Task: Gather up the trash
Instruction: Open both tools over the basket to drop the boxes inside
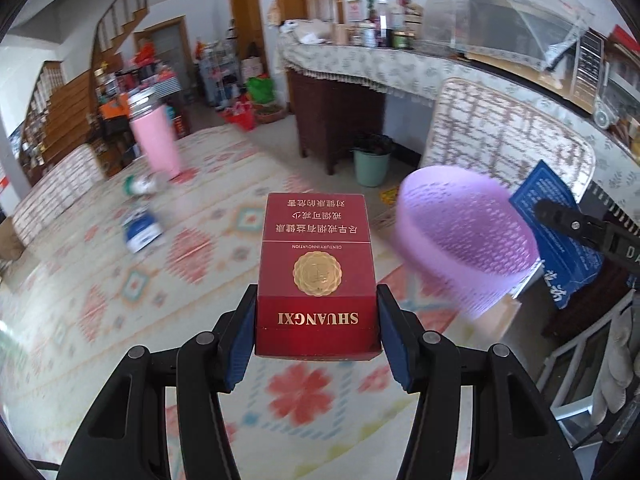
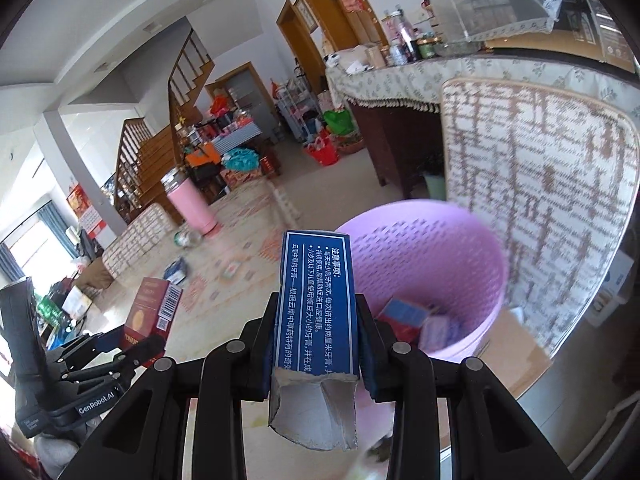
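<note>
A red cigarette pack point(image 1: 316, 276) is clamped in the left gripper point(image 1: 316, 322) fingers and a torn blue carton point(image 2: 316, 312) in the right gripper point(image 2: 316, 344), both near the purple basket point(image 2: 472, 240), whose rim could be missed if either is released early.

One red pack point(image 1: 316, 276), one blue carton point(image 2: 314, 304), one basket point(image 2: 424, 264)

Trash items, in-grip and loose
Red Shuangxi cigarette pack point(image 1: 316, 276) and torn-open blue toothpaste box point(image 2: 316, 308) both held aloft; lilac perforated bin point(image 2: 432, 264) holds several boxes.
</note>
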Action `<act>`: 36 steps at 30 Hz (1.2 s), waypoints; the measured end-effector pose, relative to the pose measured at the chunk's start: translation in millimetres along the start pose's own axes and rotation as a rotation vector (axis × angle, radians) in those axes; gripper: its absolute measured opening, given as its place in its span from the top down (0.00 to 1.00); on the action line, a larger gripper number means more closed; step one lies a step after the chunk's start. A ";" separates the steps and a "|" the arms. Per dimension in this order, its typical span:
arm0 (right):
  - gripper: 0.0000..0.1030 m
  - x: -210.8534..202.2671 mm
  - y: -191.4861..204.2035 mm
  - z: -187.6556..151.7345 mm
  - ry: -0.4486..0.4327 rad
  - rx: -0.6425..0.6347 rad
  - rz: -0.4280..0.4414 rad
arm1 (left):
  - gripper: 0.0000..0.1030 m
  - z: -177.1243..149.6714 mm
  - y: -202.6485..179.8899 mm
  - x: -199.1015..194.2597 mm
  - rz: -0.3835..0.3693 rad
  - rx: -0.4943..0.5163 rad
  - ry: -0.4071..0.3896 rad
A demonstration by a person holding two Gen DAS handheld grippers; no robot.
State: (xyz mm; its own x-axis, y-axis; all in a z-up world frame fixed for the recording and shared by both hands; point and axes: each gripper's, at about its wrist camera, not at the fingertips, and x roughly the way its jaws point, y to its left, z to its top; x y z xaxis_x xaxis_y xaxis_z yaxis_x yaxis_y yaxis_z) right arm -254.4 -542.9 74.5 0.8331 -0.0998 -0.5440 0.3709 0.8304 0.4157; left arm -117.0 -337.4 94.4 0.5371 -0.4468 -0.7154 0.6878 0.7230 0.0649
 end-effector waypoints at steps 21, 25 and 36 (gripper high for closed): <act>0.48 65.9 -74.1 45.0 0.004 0.161 -0.056 | 0.31 85.2 -61.6 79.7 -0.264 0.019 0.036; 0.47 60.4 -70.6 39.9 0.000 0.153 -0.062 | 0.30 74.5 -57.4 71.0 -0.230 0.035 0.035; 0.40 32.7 -40.4 7.0 -0.012 0.132 -0.060 | 0.23 30.4 -28.7 23.6 -0.089 0.008 -0.012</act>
State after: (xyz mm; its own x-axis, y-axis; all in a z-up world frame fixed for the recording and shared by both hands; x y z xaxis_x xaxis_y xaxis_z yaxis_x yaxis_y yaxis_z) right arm -239.3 -583.5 45.0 0.8125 -0.1547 -0.5621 0.4703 0.7436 0.4752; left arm -109.3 -384.8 96.8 0.4796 -0.5153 -0.7103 0.7368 0.6761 0.0070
